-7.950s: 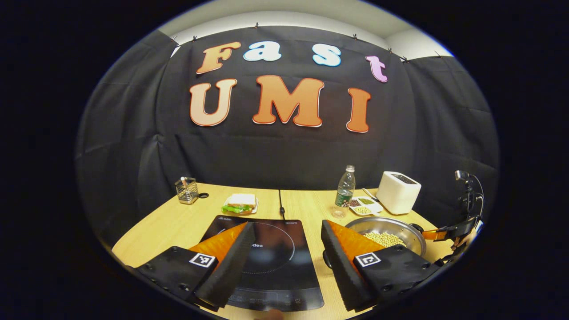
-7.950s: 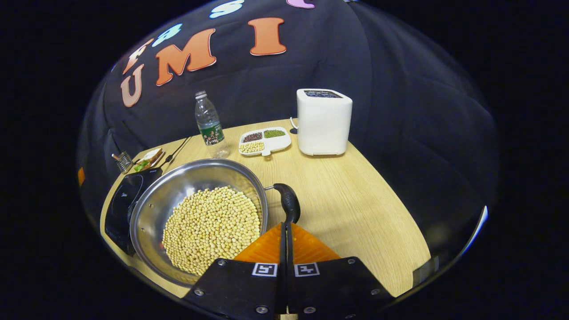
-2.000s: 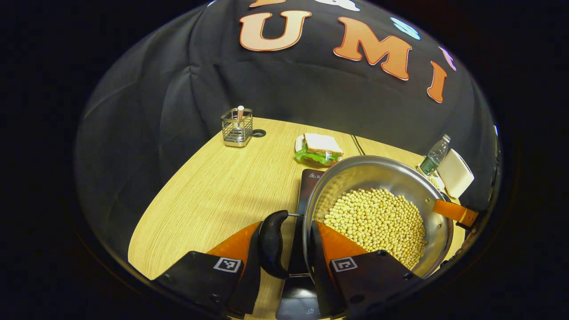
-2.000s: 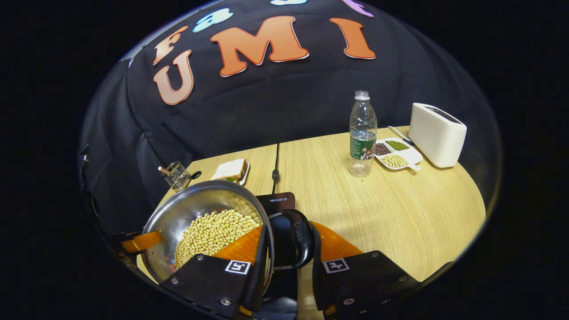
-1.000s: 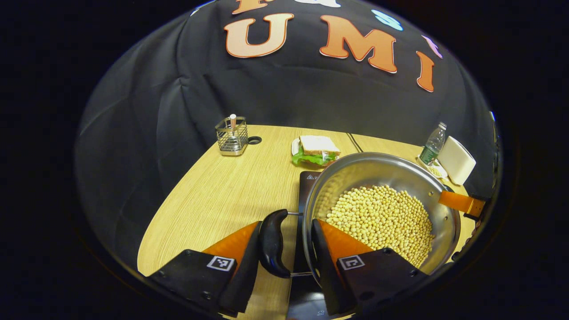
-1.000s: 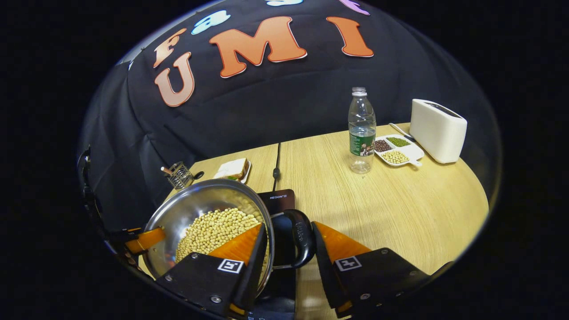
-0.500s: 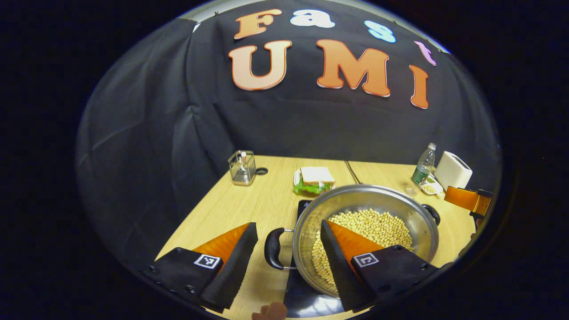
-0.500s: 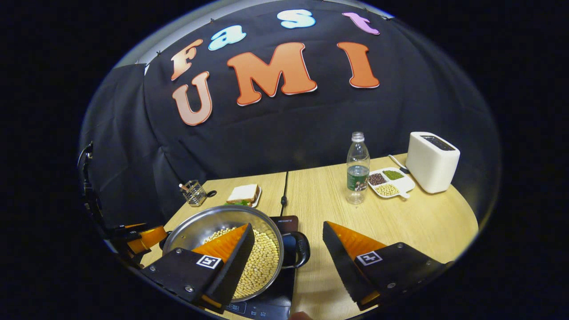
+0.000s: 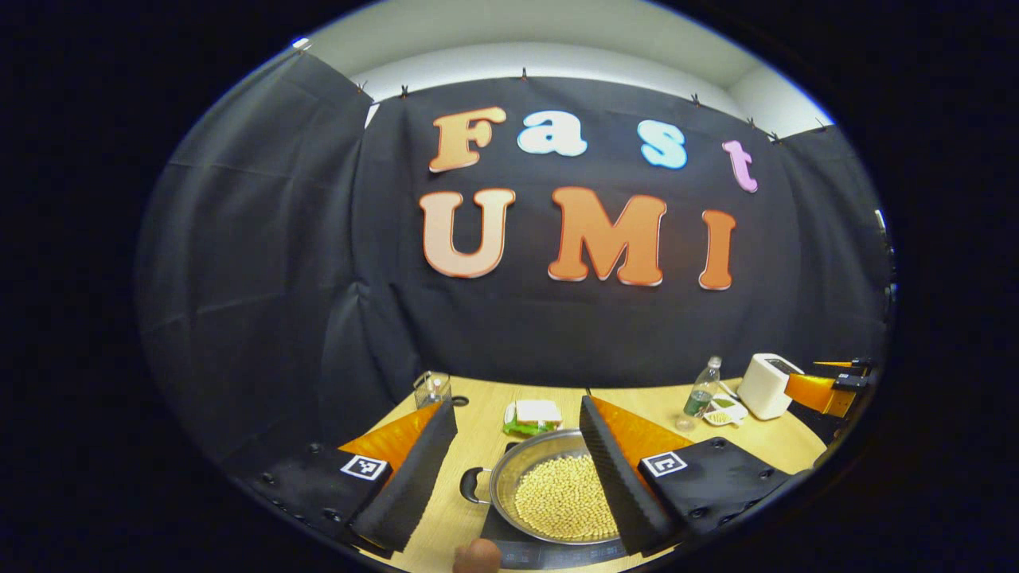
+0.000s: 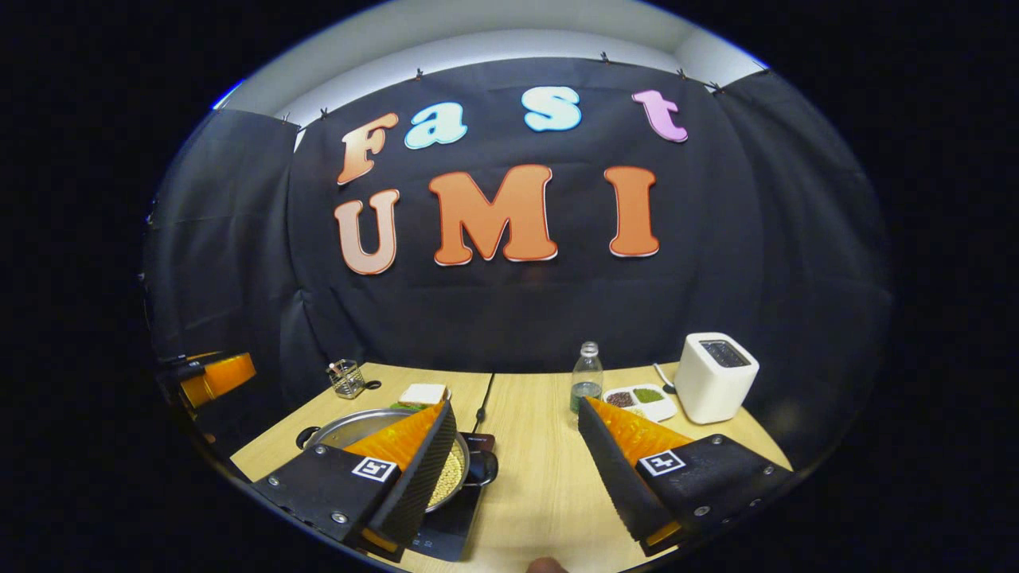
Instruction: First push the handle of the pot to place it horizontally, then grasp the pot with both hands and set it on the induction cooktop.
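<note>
In the left gripper view we see our left gripper [image 9: 516, 422] spread wide and raised above the table [image 9: 478, 430], holding nothing. From the left along the table come a wire basket [image 9: 431, 389], then a sandwich [image 9: 532, 415], then the pot [image 9: 557, 495] full of pale beans, seated on the black cooktop [image 9: 549, 551]. The pot's left handle [image 9: 473, 486] sticks out sideways over the wood. Farther right stand a bottle [image 9: 701, 393], a small divided dish [image 9: 724, 415] and a white toaster [image 9: 765, 385]. At the far right edge we catch the orange finger of our right gripper [image 9: 820, 391].

In the right gripper view that right gripper [image 10: 516, 422] is likewise wide open and empty, lifted clear of the pot. Its left finger covers part of the pot; the pot's right handle [image 10: 482, 468] lies over the cooktop. The bottle stands just beside the dish, with the toaster at the right.
</note>
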### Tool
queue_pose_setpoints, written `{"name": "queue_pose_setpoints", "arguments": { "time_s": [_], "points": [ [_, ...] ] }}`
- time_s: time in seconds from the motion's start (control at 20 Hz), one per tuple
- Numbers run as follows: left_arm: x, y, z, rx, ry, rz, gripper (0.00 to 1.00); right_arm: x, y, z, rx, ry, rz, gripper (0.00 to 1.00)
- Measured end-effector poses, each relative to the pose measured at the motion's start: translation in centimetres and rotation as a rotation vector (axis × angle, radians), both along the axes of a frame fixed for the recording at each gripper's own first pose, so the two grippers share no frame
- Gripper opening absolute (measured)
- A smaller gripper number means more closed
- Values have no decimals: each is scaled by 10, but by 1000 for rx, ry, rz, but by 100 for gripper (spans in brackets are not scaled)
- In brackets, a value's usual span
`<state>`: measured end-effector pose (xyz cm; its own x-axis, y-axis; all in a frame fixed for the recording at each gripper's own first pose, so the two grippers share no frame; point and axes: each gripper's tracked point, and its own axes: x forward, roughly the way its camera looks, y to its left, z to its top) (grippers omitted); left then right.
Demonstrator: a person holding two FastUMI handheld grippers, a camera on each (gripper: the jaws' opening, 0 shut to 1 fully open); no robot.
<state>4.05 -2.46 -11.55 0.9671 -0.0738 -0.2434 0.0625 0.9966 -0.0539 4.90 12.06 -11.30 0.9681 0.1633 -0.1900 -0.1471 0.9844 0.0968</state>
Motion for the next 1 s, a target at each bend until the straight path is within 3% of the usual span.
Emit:
{"name": "queue_pose_setpoints", "arguments": {
  "time_s": [0.35, 0.4, 0.45, 0.55, 0.6, 0.65, 1.0],
  "points": [
    [-38, -4, 85, -50, -141, -23, 99, -42, -53, 51, -40, -127, -45, 95],
    [-42, -1, 94, -40, -157, -19, 99, -46, -61, 56, -42, -139, -52, 100],
    [-46, -1, 99, -29, -170, -17, 99, -51, -68, 60, -41, -148, -58, 95],
    [-56, -3, 109, -15, -189, -25, 99, -59, -80, 70, -26, -169, -67, 95],
    [-59, -5, 113, -15, -196, -30, 99, -62, -87, 74, -19, -181, -77, 100],
    [-62, -5, 114, -18, -198, -33, 99, -62, -95, 77, -19, -192, -92, 95],
    [-71, -7, 123, -22, -208, -29, 99, -79, -126, 87, -21, -227, -142, 95]
  ]
}}
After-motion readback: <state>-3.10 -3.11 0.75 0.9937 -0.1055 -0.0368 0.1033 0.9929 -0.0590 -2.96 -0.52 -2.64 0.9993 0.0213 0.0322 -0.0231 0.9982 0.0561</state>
